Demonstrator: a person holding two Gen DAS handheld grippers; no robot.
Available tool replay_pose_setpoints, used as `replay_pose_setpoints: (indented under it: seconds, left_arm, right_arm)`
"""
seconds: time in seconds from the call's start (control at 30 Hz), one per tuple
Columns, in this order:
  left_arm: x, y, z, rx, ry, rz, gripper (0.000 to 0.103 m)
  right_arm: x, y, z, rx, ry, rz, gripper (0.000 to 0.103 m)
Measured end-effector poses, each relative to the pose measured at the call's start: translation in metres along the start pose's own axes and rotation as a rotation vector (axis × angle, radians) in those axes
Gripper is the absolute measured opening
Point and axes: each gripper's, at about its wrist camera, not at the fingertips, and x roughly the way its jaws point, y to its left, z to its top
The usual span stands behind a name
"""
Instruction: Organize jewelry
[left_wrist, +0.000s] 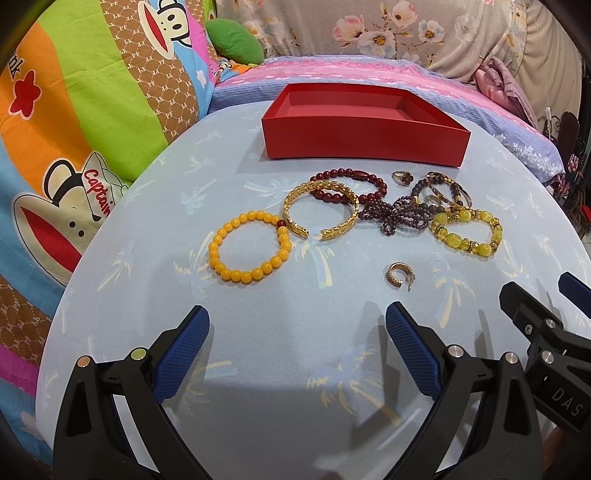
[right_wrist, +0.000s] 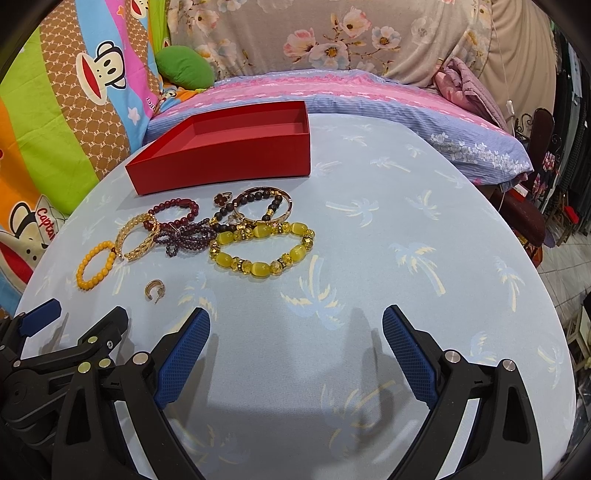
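Nothing done yet: red box (left_wrist: 365, 144) empty, all jewelry (left_wrist: 354, 218) sits before it, both grippers spread wide, holding nothing.

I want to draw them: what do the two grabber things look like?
Both match. The left gripper and right gripper have black plastic frames with triangle cut-outs, round silver studs, and two fingers padded in bumpy blue. Seen from the left camera, the right gripper's side carries white letters "DAS". No cables or sleeves show.
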Motion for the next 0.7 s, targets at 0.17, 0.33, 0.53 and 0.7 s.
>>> replay_pose_setpoints:
  seconds: [0.17, 0.33, 0.53, 0.7]
  left_arm:
    - [0.0, 0.0, 0.001, 0.002, 0.0, -0.006, 0.092]
    - [0.0, 0.0, 0.002, -0.001, 0.001, -0.016, 0.092]
    - [0.0, 0.0, 0.002, 0.004, 0.004, -0.022, 0.092]
    - [0.001, 0.009, 0.005, -0.036, 0.01, -0.042, 0.092]
  right_arm:
    - [0.0, 0.0, 0.0, 0.003, -0.001, -0.002, 0.091]
    - [0.004, -0.002, 0.001, 0.014, 0.01, -0.004, 0.091]
    - [0.011, -0.009, 0.006, 0.051, 0.039, -0.001, 0.091]
    - [0.016, -0.011, 0.018, 0.056, 0.03, -0.018, 0.091]
